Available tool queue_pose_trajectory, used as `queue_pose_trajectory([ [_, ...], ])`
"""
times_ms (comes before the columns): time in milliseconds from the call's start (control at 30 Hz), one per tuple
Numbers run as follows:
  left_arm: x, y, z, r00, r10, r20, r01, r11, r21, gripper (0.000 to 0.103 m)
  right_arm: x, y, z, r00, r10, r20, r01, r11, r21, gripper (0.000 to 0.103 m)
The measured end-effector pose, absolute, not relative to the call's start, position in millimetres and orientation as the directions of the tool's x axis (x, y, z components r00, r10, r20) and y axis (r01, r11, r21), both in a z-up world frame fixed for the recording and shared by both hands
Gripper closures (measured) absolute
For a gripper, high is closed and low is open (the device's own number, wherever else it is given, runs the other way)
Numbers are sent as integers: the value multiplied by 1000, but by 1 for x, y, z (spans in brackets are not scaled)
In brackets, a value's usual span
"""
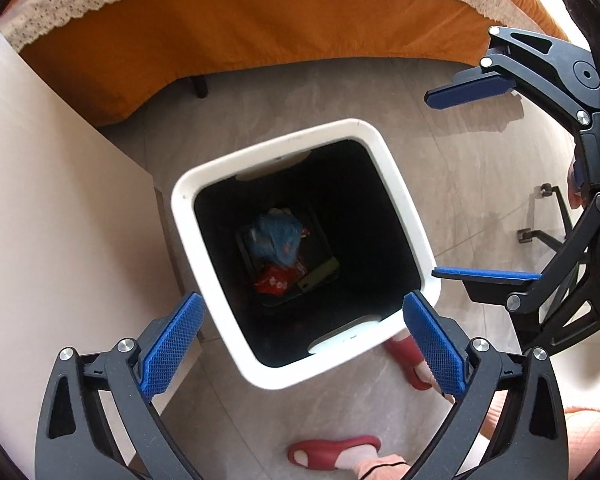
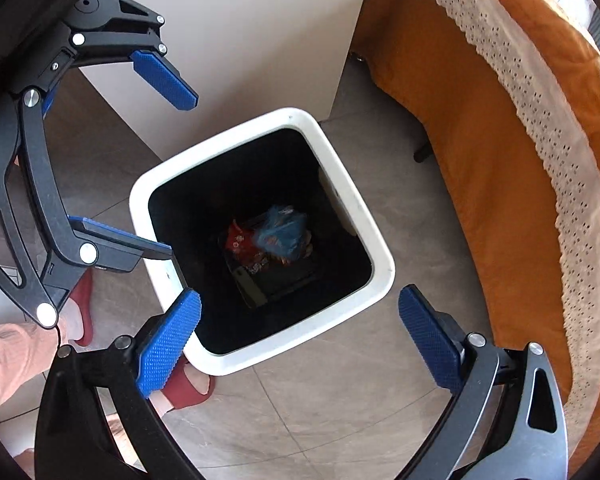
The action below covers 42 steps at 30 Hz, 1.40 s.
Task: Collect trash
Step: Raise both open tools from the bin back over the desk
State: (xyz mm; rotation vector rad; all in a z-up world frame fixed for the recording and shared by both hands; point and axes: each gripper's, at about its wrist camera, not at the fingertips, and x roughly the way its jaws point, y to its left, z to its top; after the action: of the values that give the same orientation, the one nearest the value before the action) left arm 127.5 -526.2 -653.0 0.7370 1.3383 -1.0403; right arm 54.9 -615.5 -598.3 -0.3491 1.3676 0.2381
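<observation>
A white cabinet (image 1: 60, 200) stands at the left. Just right of it, the left gripper (image 1: 304, 312) hangs spread and empty above the white trash bin (image 1: 404, 208). Crumpled blue and red wrappers (image 1: 276, 236) lie at the bin's bottom. The right gripper (image 2: 300, 312), also spread, hovers alongside. An orange bedspread (image 2: 500, 160) lies at the far right.

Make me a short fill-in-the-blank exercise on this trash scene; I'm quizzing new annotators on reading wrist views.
1. Both the left gripper and the right gripper are ____ and hold nothing.
2. The square white trash bin has a ____ interior.
3. The crumpled blue plastic bag lies ____ the bin.
4. The orange bedspread has a white ____ trim.

Missing words: open; black; inside; lace
</observation>
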Motion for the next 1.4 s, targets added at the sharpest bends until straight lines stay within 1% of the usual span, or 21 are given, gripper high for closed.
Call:
queue_pose_trajectory([
  [133,125,-524,-631,-59,-186,-981,915,382,-128,5,56,-618,-583,202,-40,-979,-354,929,-111,4],
  [333,115,-526,-584,-34,-213,-977,925,364,-112,5,45,-616,-539,235,-44,-971,-329,936,-122,4],
  [500,104,-523,-530,25,-239,-971,930,362,-65,5,32,-613,-488,269,-44,-962,-307,943,-129,5],
  [600,100,-517,-489,73,-278,-958,921,387,-42,5,26,-609,-453,308,-44,-950,-297,945,-140,5],
  [700,93,-511,-445,102,-328,-939,915,402,-41,5,19,-604,-410,359,-32,-933,-266,954,-135,5],
  [867,73,-501,-379,186,-388,-903,920,391,22,5,9,-591,-347,434,-23,-901,-228,964,-135,5],
  [1067,65,-478,-304,266,-458,-848,898,437,45,5,2,-579,-285,515,-24,-857,-200,969,-148,5],
  [1267,63,-447,-245,357,-480,-801,851,520,68,5,6,-561,-220,603,24,-798,-212,969,-130,4],
  [1400,67,-422,-210,422,-485,-766,803,592,68,5,10,-549,-188,649,53,-759,-237,962,-135,4],
])
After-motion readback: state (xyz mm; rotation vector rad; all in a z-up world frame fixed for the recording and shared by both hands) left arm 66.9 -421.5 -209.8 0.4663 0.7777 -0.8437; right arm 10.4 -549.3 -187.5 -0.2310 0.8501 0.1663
